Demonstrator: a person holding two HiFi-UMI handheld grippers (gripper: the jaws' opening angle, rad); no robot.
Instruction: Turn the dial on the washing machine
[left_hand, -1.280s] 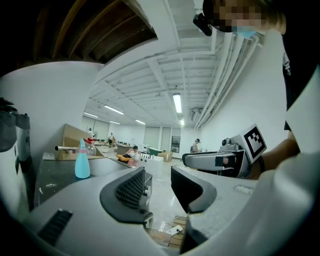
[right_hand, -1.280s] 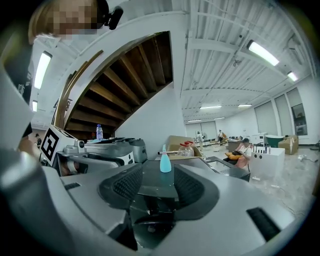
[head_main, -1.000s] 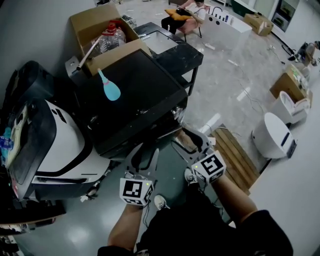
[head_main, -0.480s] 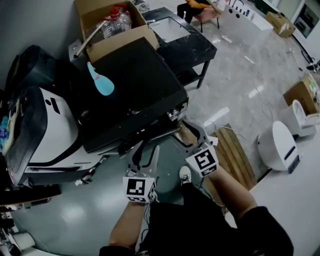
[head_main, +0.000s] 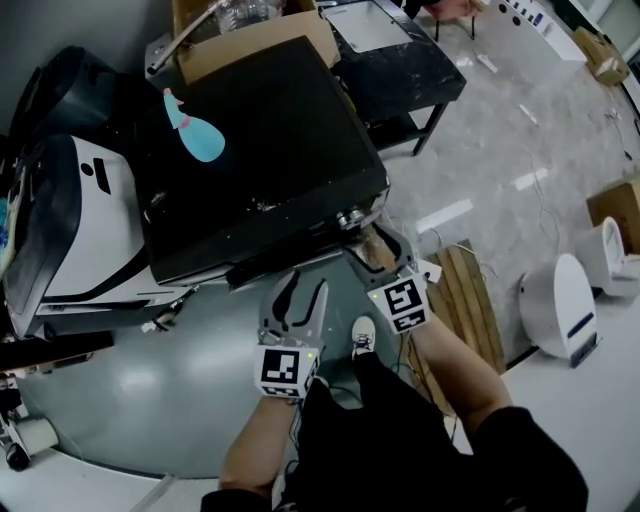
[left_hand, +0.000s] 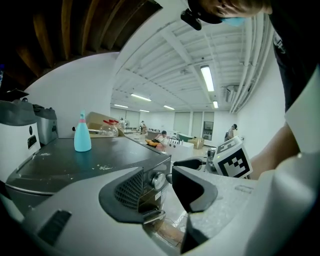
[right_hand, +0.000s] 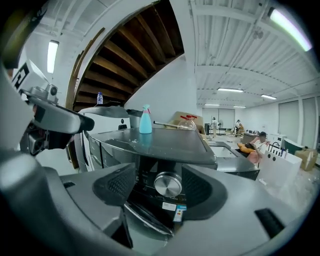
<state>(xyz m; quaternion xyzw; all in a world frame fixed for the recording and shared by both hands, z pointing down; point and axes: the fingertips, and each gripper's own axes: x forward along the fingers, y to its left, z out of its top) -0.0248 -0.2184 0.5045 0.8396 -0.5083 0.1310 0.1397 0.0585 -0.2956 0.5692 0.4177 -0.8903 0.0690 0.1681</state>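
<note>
Right claw (right_hand: 166, 194) stands wide apart, its jaws having just been opening, and it grips nothing. The dial (right_hand: 168, 184) sits framed dead centre in the gap, just ahead of my pads, and I see neither pad touching it. I judge that is why I hold it so: a round knob wants one pad on each side of its rim, so the jaws must be wider than the knob before I close in. The claw points nearly level and square at the dark front panel of the washing machine (right_hand: 155, 145), which should let me turn the dial with a roll of the wrist.

From the head view the same claw (head_main: 368, 252) noses up to the machine's front corner, with the dial (head_main: 350, 218) just beyond its tips.

To its left and farther from the panel, my left claw (head_main: 303, 293) hangs open and empty. Through its gap (left_hand: 159, 187) the dial (left_hand: 158, 180) shows well ahead, so I take that claw to be only standing by.

A teal bottle (head_main: 195, 135) stands on the machine's top, well beyond my claw and to its left, clear of the work.

Next I would ease forward until the pads flank the rim, then close. The knob's face looks smooth and shiny, so an off-centre pinch could slip.
</note>
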